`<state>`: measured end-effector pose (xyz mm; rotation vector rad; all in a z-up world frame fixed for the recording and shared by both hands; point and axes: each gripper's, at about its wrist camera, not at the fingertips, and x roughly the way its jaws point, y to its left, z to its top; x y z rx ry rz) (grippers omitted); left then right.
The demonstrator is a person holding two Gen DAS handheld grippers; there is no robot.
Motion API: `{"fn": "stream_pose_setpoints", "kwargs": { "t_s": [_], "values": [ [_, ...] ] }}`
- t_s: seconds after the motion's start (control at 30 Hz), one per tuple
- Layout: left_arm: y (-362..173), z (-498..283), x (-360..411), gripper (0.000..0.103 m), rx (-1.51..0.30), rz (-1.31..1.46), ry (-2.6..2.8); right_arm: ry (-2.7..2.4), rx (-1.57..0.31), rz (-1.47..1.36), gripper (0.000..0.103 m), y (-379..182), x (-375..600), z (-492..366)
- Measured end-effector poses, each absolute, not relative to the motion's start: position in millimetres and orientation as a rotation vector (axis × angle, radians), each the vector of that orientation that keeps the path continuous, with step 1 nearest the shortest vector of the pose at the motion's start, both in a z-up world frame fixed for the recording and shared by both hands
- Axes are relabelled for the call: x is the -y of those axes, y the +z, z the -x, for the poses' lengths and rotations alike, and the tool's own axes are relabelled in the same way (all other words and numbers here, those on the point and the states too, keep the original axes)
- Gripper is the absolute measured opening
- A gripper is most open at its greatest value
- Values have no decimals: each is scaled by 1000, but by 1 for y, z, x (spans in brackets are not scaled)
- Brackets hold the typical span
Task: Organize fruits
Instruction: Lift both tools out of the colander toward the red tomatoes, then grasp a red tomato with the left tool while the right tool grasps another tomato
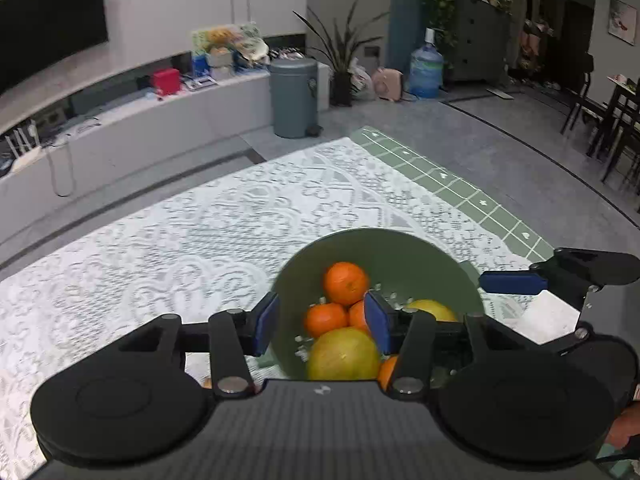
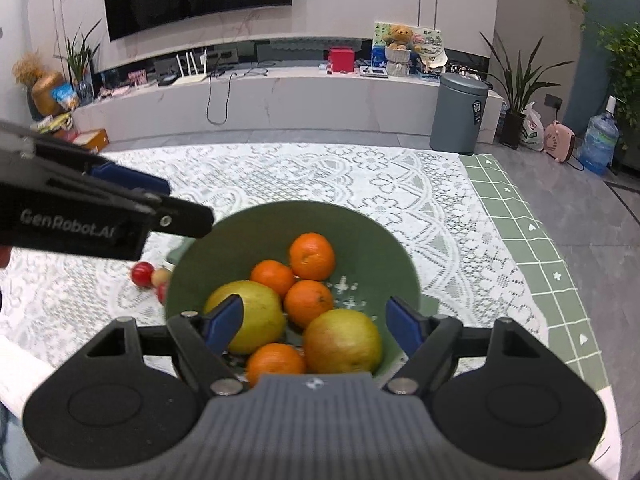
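- Left wrist view: the left tool (image 1: pixel 322 322) hangs over the near rim of a smooth, round green bowl (image 1: pixel 400 252), its blue pads apart with nothing between them — empty.
- The bowl sits on a white lace cloth (image 1: pixel 180 232), patterned and openwork, spread over the bench.
- Inside lie small glossy oranges (image 1: pixel 346 283) and a larger yellow-green fruit (image 1: pixel 343 354), round and dull-skinned.
- The right tool (image 1: pixel 560 276) shows at the right edge, black with a blue pad.
- Right wrist view: the right tool (image 2: pixel 316 322) hovers above the bowl (image 2: pixel 256 228), pads spread wide and gripping nothing — fruit lies below, not touched.
- Four oranges (image 2: pixel 312 256) and two yellow-green fruits (image 2: pixel 342 340) crowd the bowl's bottom, touching each other.
- Small red fruits (image 2: pixel 143 274) lie on the lace (image 2: pixel 400 184) just beside the bowl's left rim.
- The left tool (image 2: pixel 132 184) reaches in from the left.
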<state>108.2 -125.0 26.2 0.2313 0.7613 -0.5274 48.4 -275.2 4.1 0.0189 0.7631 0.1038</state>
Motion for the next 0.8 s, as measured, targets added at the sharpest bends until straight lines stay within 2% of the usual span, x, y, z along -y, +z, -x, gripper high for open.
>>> {"fn": "stream_pose_setpoints", "kwargs": {
  "t_s": [0.27, 0.33, 0.47, 0.67, 0.8],
  "values": [
    [18, -84, 83, 58, -749, -205, -432, 71, -701, -78, 76, 9, 253, -32],
    [13, -80, 72, 58, -755, -199, -402, 61, -681, -86, 81, 8, 246, -27],
    [1, -75, 49, 58, -780, -169, -360, 46, -663, -103, 82, 4, 232, -22],
    [-14, -70, 20, 58, -817, -133, -317, 44, -644, -94, 80, -6, 201, -15],
    [-21, -66, 4, 58, -825, -109, -298, 71, -637, -68, 73, -15, 181, -13]
  ]
}}
